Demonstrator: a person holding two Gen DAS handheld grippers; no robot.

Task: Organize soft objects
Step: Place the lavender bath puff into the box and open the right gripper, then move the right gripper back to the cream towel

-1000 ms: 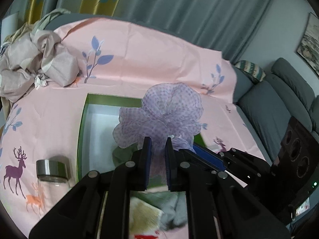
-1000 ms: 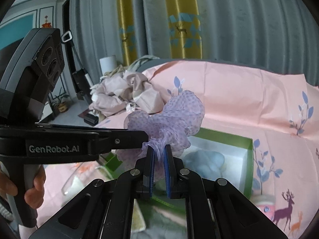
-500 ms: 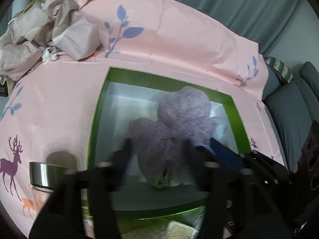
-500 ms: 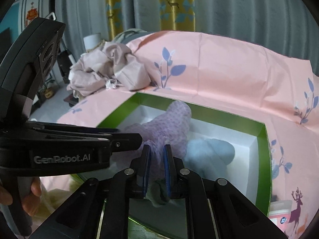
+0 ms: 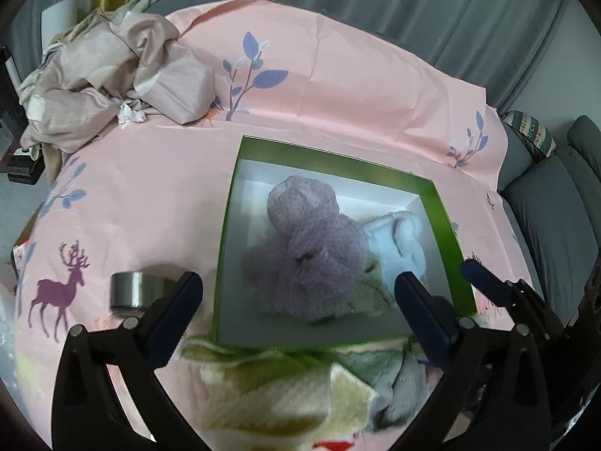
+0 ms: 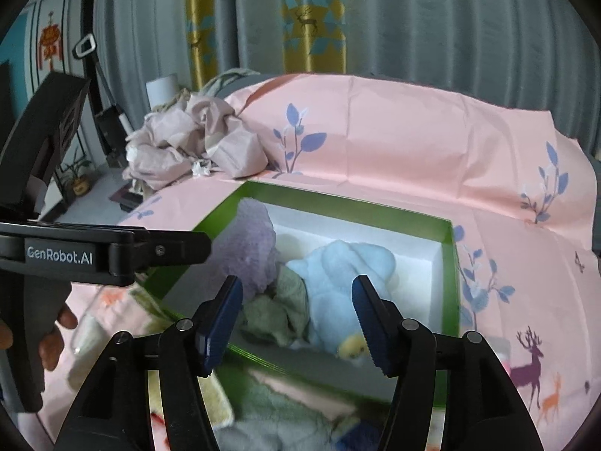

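Observation:
A purple mesh bath puff [image 5: 304, 251] lies inside the green box [image 5: 330, 159] with a white interior. It also shows in the right wrist view [image 6: 251, 248]. Beside it in the box are a light blue plush [image 5: 402, 240], also seen in the right wrist view [image 6: 345, 278], and a green cloth [image 6: 278, 308]. My left gripper [image 5: 296, 312] is open and empty above the box's near edge. My right gripper [image 6: 296, 323] is open and empty above the same box [image 6: 449, 263]. Towels [image 5: 285, 387] lie in front of the box.
A jar with a metal lid [image 5: 131, 291] stands left of the box on the pink sheet [image 5: 338, 94]. Crumpled beige bedding [image 5: 112, 82] lies at the back left. A grey sofa [image 5: 556, 218] is to the right. Curtains hang behind.
Both grippers held the purple puff above the box a second ago. They lowered it into the box, then opened and let it go. The puff now rests in the box.

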